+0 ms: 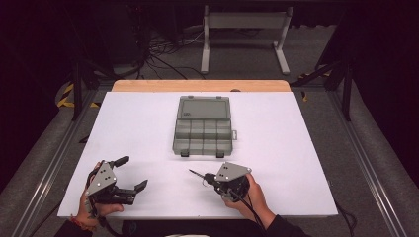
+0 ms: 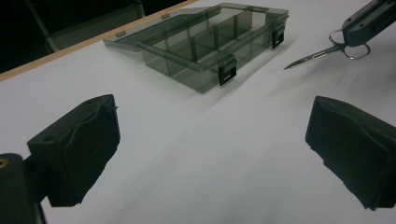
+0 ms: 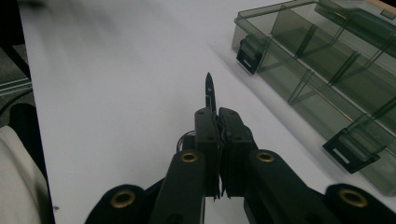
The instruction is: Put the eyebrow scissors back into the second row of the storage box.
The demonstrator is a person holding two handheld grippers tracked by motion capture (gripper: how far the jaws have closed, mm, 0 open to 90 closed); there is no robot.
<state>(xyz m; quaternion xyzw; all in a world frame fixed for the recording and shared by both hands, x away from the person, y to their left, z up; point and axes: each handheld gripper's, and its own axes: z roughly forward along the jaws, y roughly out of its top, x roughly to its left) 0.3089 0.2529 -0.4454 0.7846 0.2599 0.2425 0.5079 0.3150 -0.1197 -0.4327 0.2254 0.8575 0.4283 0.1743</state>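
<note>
A smoky clear compartment box point(image 1: 202, 134) lies open in the middle of the white table point(image 1: 296, 163), its lid point(image 1: 204, 107) folded back flat. In the left gripper view the box point(image 2: 205, 42) is ahead, its compartments bare. My left gripper point(image 1: 132, 173) rests near the front left edge, jaws wide apart with nothing between them point(image 2: 215, 144). My right gripper point(image 1: 210, 178) sits front centre, shut on small metal scissors point(image 1: 195, 174) whose point juts left. The scissors point(image 3: 209, 91) stick out beyond the closed pads point(image 3: 218, 116), beside the box point(image 3: 327, 70). The scissors point(image 2: 317, 56) hang from the right gripper point(image 2: 369, 21).
A wooden strip point(image 1: 197, 85) runs along the table's far edge. Beyond it on the floor stand a grey metal frame point(image 1: 244, 29) and loose cables point(image 1: 168, 54). Metal rails point(image 1: 365, 163) flank the table on both sides.
</note>
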